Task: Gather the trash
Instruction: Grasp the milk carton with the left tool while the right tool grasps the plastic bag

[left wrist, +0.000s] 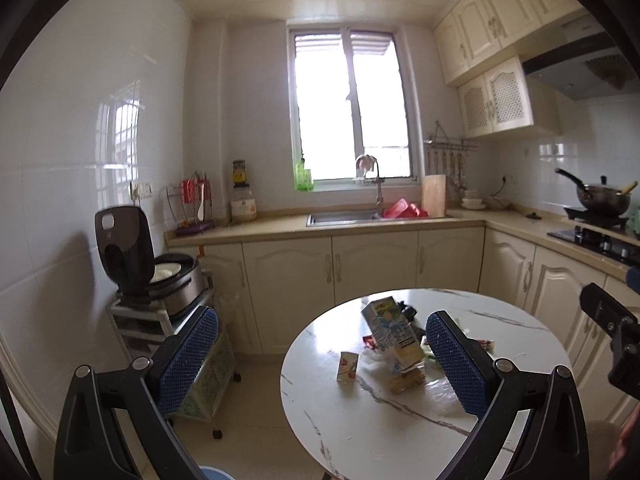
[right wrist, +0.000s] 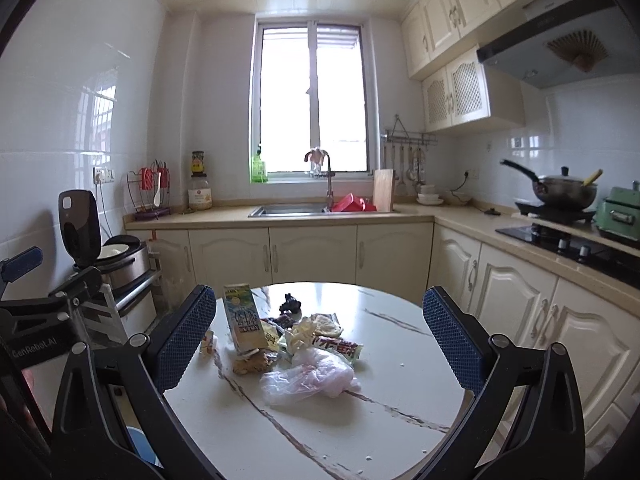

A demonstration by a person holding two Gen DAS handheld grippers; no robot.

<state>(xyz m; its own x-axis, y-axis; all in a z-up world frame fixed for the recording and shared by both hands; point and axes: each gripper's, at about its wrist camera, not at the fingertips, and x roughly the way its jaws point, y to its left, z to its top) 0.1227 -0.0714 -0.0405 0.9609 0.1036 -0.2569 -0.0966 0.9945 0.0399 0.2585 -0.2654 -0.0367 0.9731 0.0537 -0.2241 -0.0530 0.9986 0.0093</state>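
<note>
On the round table (right wrist: 400, 420): upright carton (right wrist: 243, 322), wrappers (right wrist: 338, 346), crumpled plastic bag (right wrist: 312, 378) (heaped together). Left gripper (left wrist: 322, 364) and right gripper (right wrist: 320, 344) both gape wide, holding nothing. Rice cooker (left wrist: 168, 276) stands beside the table.

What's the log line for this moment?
phase: approach | left gripper: open, empty | right gripper: open, empty | trash: carton, bag, wrappers on table

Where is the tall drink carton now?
In the right wrist view the tall drink carton stands on the round table, at the left of the trash pile, beside a small carton.
</note>
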